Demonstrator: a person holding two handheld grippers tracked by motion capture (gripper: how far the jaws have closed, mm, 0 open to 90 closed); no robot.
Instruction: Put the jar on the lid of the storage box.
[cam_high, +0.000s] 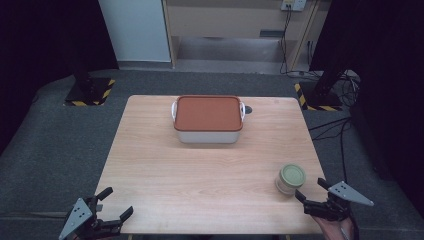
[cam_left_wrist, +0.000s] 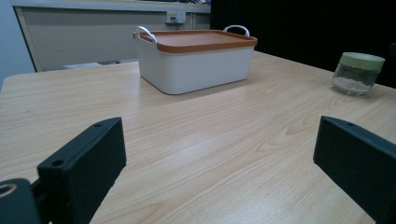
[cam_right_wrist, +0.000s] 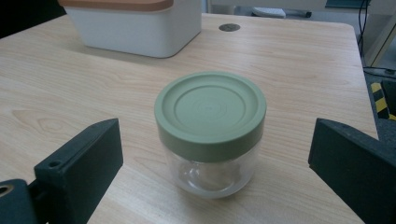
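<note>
A white box with an orange-brown lid (cam_high: 208, 119) (cam_left_wrist: 194, 58) (cam_right_wrist: 135, 21) stands at the far middle of the wooden table (cam_high: 200, 170). A clear glass jar with a pale green lid (cam_high: 290, 179) (cam_right_wrist: 210, 130) (cam_left_wrist: 357, 72) stands upright near the table's right front corner. My right gripper (cam_high: 311, 191) (cam_right_wrist: 212, 182) is open just short of the jar, its jaws spread wider than the jar and not touching it. My left gripper (cam_high: 116, 202) (cam_left_wrist: 219, 172) is open at the table's left front corner, with nothing between its jaws.
Grey carpet surrounds the table. Two black stand bases with yellow-black tape (cam_high: 90, 92) (cam_high: 320, 95) sit beyond the far corners, with cables (cam_high: 340, 130) on the floor at the right. A small round dark spot (cam_high: 248, 109) (cam_right_wrist: 229, 27) marks the table beside the box.
</note>
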